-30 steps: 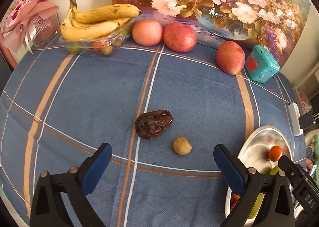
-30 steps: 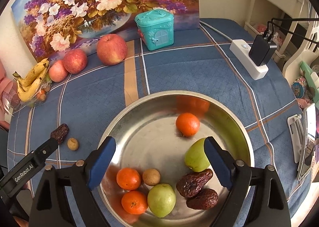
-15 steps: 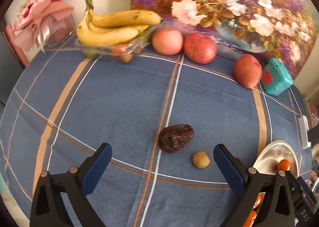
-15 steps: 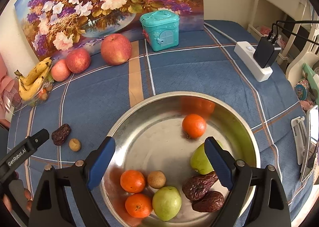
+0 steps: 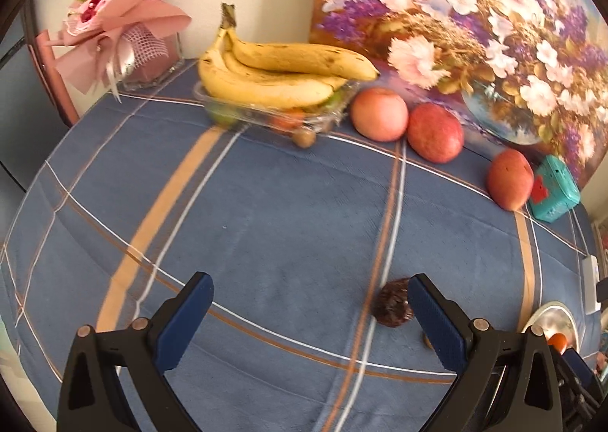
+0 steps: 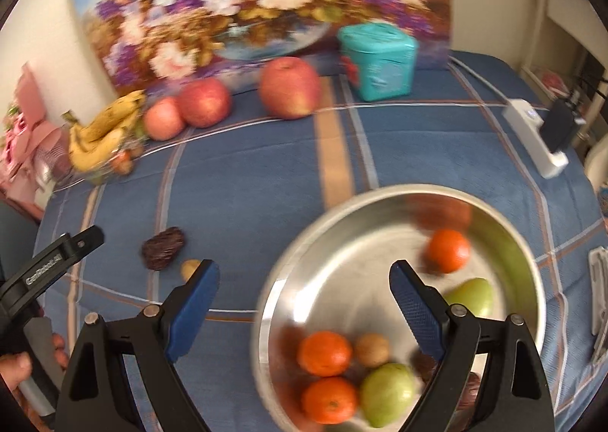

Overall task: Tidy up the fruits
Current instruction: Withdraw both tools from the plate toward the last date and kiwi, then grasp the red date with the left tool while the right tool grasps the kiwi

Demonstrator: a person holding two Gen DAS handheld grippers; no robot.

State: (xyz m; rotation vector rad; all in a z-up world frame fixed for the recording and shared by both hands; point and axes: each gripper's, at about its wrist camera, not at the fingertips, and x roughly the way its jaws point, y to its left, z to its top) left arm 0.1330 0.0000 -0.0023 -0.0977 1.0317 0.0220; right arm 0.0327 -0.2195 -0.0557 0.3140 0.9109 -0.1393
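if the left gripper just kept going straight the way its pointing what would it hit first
Probably bare tablecloth: the left gripper is open and empty, with only cloth between its fingers. The dried date sits beside its right finger, off that line. Beyond are the bananas, though depth is unclear.

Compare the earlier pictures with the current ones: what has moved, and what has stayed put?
The left gripper has swung left, so the dried date now sits by its right finger rather than between the fingers. The right gripper has also shifted left, off the steel bowl towards the cloth. Both stay open and empty. The date, small nut, bananas and apples have not moved.
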